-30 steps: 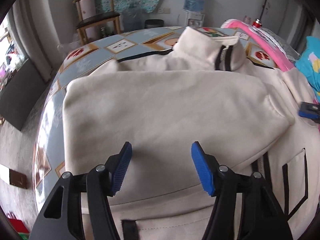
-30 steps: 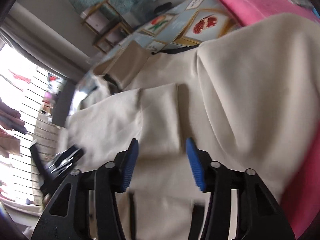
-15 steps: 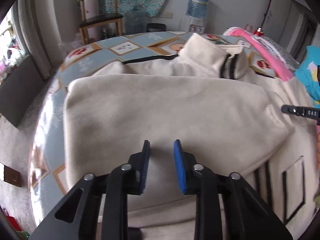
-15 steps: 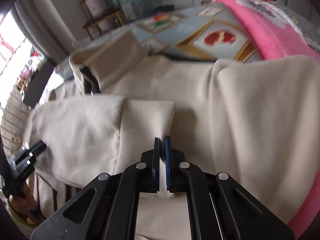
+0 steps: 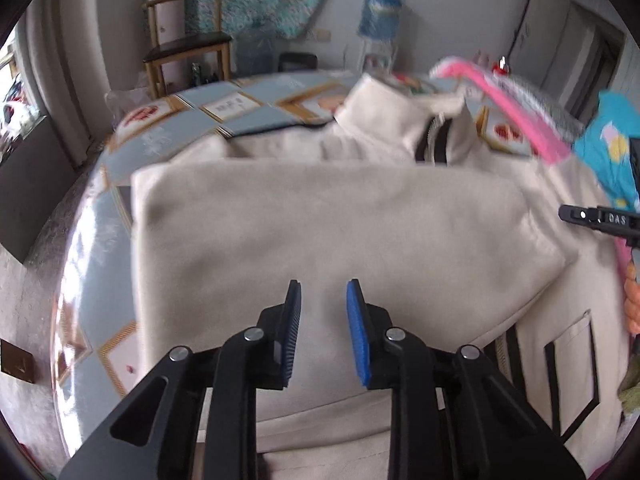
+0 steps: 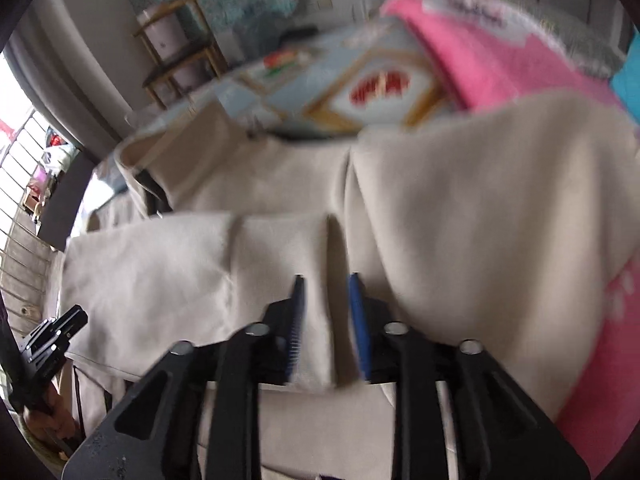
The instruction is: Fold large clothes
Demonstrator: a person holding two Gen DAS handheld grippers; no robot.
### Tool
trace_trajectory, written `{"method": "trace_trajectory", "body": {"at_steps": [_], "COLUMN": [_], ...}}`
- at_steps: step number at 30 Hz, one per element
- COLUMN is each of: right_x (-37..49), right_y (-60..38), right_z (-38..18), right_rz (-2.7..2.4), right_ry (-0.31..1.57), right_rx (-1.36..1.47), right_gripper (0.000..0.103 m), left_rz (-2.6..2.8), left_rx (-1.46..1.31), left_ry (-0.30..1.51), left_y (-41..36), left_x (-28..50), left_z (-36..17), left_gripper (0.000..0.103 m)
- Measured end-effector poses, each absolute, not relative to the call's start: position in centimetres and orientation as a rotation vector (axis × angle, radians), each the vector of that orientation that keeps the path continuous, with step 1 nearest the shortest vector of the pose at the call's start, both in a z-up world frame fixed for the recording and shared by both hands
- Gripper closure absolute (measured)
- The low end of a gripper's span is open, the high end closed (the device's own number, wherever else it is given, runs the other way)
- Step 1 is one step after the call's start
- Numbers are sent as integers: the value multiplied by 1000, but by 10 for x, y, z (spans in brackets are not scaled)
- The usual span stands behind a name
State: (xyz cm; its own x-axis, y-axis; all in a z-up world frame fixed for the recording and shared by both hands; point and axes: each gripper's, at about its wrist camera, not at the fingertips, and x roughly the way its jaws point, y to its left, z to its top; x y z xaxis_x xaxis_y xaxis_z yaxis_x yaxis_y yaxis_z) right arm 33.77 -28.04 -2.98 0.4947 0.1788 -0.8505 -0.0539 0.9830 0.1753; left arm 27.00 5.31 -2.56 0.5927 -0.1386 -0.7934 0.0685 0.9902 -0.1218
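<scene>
Broadly, a table under a glossy pale-blue cloth printed with framed fruit squares fills most of both views, and a cream zip jacket lies spread over it, collar at the far side and one sleeve folded flat across the body. A pink blanket is heaped at the far right, partly under the jacket's right shoulder. Beyond the table stand a wooden chair, a water dispenser with its blue bottle and a patterned teal hanging on the wall. The left gripper hovers over the folded sleeve, fingers parted, nothing between them. The right gripper straddles the sleeve cuff, its jaws opening, pads clear of the cloth.
</scene>
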Motion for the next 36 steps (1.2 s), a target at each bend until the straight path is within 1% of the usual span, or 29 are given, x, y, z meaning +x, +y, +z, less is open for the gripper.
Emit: {"method": "trace_trajectory", "body": {"at_steps": [3, 4, 6, 8, 9, 10, 11, 12, 14, 15, 17, 19, 21, 26, 27, 29, 33, 35, 36], "right_x": [335, 337, 336, 338, 337, 334, 332, 332, 330, 329, 320, 312, 306, 303, 300, 296, 304, 314, 319], "right_y": [-261, -251, -231, -217, -215, -210, -208, -207, -213, -217, -233, -261, -291, -414, -434, -490, -584, -612, -623], "right_z": [-20, -23, -33, -50, -60, -63, -63, -62, -56, -52, -36, -22, -10, 5, 5, 6, -9, -18, -23], "right_rz": [204, 227, 256, 278, 278, 272, 276, 272, 265, 262, 248, 229, 183, -33, -58, -123, -227, -259, -271], "right_ry": [1019, 1027, 1047, 1076, 1099, 1065, 1068, 1069, 1097, 1094, 1057, 1031, 1015, 984, 974, 935, 869, 859, 853], "right_rx": [65, 34, -30, -78, -101, -144, -165, -172, -127, -109, -61, 16, 90, 339, 389, 540, 824, 903, 939], "right_gripper": [63, 58, 56, 52, 52, 49, 49, 49, 49, 48, 42, 38, 38, 38, 38, 38, 38, 42, 42], "left_rz": [-60, -40, -42, -40, -45, -49, -52, -52, -64, -68, -45, -9, 13, -21, -30, -53, -81, -86, -79], "left_rx": [-90, -102, -169, -202, -223, -235, -242, -240, -233, -227, -211, -194, -189, -176, -173, -145, -109, -113, -106], "left_ry": [956, 977, 980, 981, 981, 974, 962, 942, 909, 896, 883, 905, 964, 935, 927, 915, 959, 991, 1004], "left_y": [69, 74, 87, 93, 95, 96, 97, 96, 94, 93, 93, 97, 101, 95, 93, 83, 65, 59, 57], "left_x": [276, 279, 281, 282, 283, 283, 283, 284, 287, 291, 300, 314, 325, 312, 309, 301, 297, 297, 297], "left_z": [-30, -34, -39, -39, -38, -36, -34, -30, -23, -19, -18, -24, -37, -26, -23, -18, -23, -31, -35], "left_gripper": [80, 80, 80, 79, 77, 73, 68, 66, 60, 58, 55, 54, 53, 53, 52, 46, 44, 44, 44]}}
